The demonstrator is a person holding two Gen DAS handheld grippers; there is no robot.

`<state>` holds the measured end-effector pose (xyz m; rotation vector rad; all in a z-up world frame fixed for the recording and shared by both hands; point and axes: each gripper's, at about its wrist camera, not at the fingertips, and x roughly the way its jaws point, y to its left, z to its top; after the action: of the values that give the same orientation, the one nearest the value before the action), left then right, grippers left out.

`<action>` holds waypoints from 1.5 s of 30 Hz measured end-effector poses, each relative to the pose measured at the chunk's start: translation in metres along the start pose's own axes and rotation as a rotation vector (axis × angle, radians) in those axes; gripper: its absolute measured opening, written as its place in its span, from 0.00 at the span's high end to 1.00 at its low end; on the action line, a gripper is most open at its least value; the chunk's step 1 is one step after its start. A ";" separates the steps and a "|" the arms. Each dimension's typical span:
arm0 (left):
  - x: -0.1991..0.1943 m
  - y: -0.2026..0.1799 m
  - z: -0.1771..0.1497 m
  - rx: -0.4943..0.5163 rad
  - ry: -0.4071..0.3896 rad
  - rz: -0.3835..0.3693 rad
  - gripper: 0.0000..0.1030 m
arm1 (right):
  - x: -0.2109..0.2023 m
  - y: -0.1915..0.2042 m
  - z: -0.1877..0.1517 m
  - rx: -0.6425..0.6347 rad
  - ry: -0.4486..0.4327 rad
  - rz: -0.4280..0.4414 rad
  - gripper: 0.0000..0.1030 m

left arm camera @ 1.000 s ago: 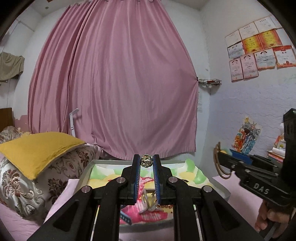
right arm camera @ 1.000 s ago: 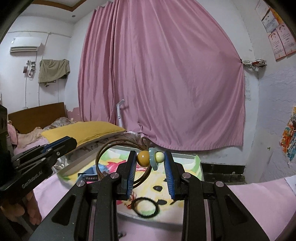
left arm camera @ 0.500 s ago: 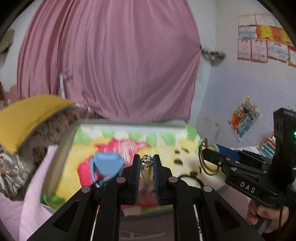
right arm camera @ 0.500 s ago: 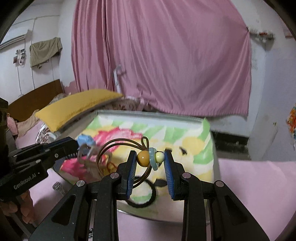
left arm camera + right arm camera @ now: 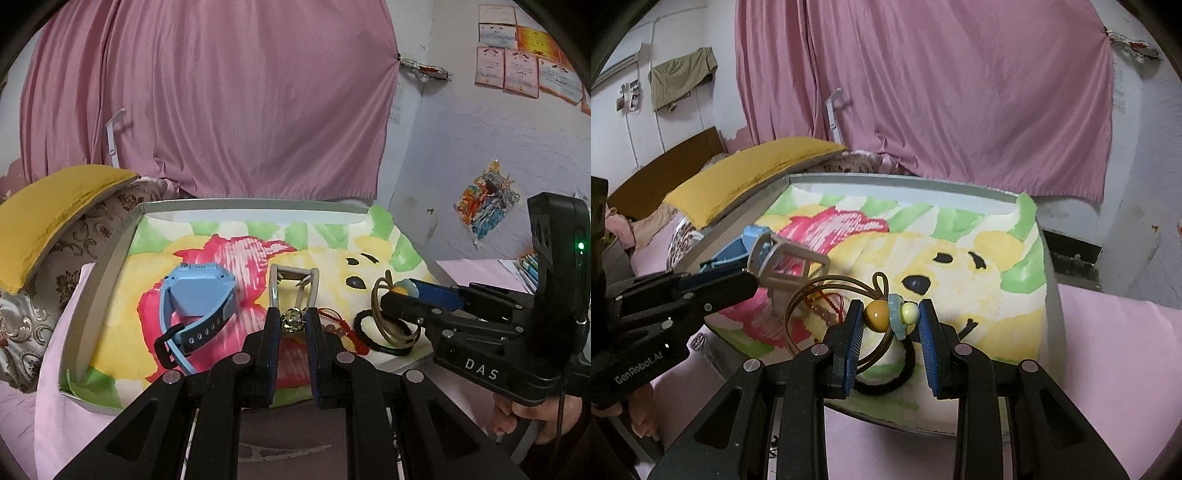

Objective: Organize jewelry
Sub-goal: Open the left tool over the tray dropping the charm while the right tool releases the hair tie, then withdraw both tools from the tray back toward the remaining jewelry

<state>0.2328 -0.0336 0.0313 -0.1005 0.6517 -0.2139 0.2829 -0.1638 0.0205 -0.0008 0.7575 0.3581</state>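
My left gripper is shut on a small gold charm joined to a grey metal clasp piece, held just above the tray. My right gripper is shut on a brown hair tie with yellow and blue beads, low over the tray's near edge; it also shows in the left wrist view. A blue smartwatch, a red cord bracelet and a black hair band lie in the tray.
The tray is lined with a colourful cartoon cloth and rests on a pink sheet. A yellow pillow lies at the left. A pink curtain hangs behind.
Both grippers have tilted down and come lower over the tray, still holding their items. The tray's contents have come into view.
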 end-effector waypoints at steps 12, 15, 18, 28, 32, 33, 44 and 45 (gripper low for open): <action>0.013 -0.001 -0.001 0.016 0.082 0.016 0.87 | 0.006 0.001 -0.001 -0.004 0.044 0.017 0.74; 0.014 0.001 -0.001 0.008 0.092 0.013 0.87 | 0.006 0.002 -0.001 -0.005 0.047 0.019 0.74; 0.015 0.001 -0.001 0.010 0.096 0.015 0.87 | 0.007 0.001 -0.001 -0.001 0.050 0.021 0.74; 0.012 0.003 -0.002 -0.001 0.083 0.016 0.87 | 0.002 -0.003 -0.003 0.028 0.037 0.020 0.61; 0.005 0.004 -0.001 -0.005 0.043 0.010 0.76 | -0.014 -0.005 -0.002 0.037 -0.041 -0.013 0.57; 0.002 0.004 -0.001 -0.008 0.028 0.008 0.73 | -0.018 -0.007 -0.002 0.043 -0.063 -0.018 0.51; -0.036 0.011 0.000 -0.048 -0.178 0.034 0.11 | -0.063 -0.012 -0.005 0.045 -0.286 -0.109 0.20; -0.038 0.012 0.000 -0.051 -0.186 0.048 0.07 | -0.065 -0.011 -0.007 0.042 -0.298 -0.115 0.15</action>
<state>0.2053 -0.0133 0.0515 -0.1516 0.4739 -0.1401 0.2382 -0.1953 0.0581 0.0472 0.4669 0.2258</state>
